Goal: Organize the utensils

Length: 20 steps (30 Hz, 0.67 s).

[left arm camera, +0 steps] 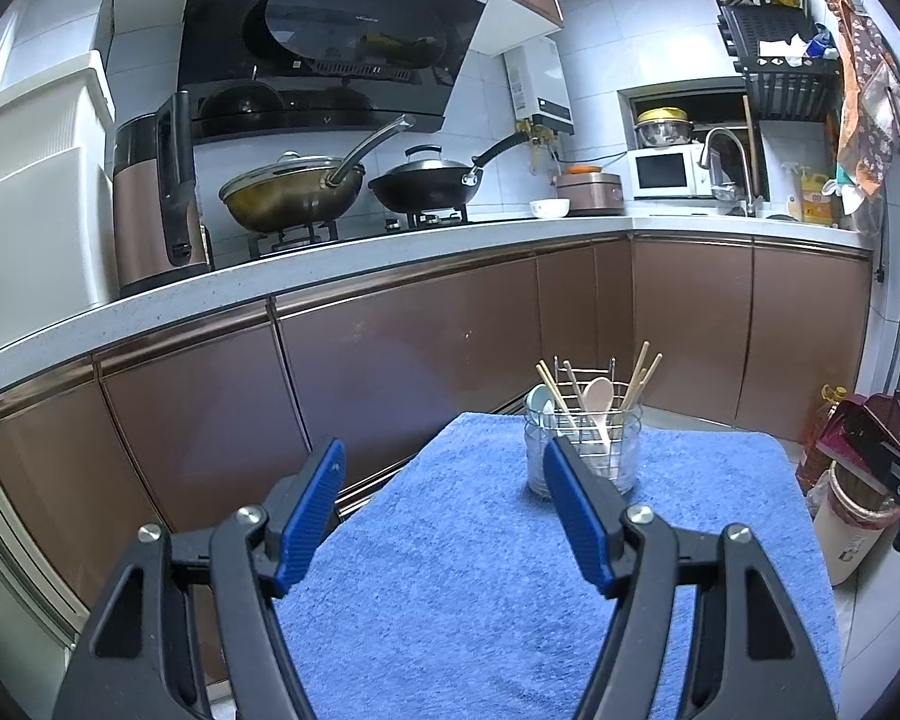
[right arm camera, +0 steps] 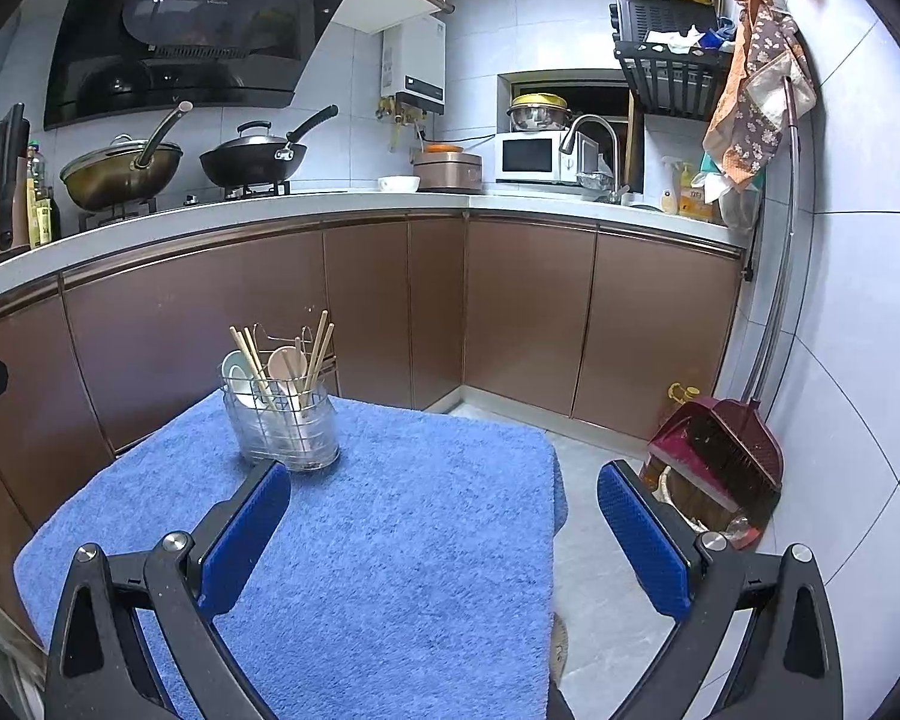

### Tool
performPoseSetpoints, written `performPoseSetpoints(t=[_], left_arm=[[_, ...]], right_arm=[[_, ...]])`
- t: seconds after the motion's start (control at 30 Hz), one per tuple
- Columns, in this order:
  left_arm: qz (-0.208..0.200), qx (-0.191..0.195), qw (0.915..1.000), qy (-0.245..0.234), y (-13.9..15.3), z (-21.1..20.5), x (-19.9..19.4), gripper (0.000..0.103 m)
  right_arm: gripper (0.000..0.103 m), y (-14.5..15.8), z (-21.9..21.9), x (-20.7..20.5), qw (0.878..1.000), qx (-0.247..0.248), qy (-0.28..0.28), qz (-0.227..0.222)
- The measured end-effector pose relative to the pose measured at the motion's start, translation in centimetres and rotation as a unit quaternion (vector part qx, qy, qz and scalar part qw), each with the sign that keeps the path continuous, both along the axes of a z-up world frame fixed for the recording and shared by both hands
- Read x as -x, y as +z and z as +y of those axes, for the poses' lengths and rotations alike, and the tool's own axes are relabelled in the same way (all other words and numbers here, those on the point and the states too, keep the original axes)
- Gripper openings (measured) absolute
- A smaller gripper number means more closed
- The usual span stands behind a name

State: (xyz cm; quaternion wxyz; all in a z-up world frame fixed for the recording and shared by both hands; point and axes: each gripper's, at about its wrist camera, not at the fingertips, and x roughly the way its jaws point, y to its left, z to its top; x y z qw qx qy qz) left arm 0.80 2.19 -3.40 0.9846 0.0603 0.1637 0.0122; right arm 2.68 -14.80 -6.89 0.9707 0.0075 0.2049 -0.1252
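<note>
A clear holder (left arm camera: pixel 585 450) with a wire insert stands upright near the far edge of the blue-towelled surface (left arm camera: pixel 450 570), holding wooden chopsticks (right arm camera: pixel 252 354), a pale pink spoon (left arm camera: pixel 599 397) and a white spoon (right arm camera: pixel 234 369). Left claw (left arm camera: pixel 444 516) and right claw (right arm camera: pixel 444 531) both gape wide, empty, hovering short of it.

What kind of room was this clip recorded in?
A home kitchen, most likely: two woks on a gas stove under a range hood, a microwave beside a sink faucet, and a utensil holder on a blue towel.
</note>
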Motion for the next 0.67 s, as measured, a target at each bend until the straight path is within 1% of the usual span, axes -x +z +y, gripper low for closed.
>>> performPoseSetpoints(t=[0.67], left_arm=[[0.007, 0.015, 0.9998, -0.010, -0.19, 0.44, -0.39, 0.067]], right_arm=[[0.103, 0.03, -0.38, -0.09, 1.000, 0.005, -0.005, -0.004]])
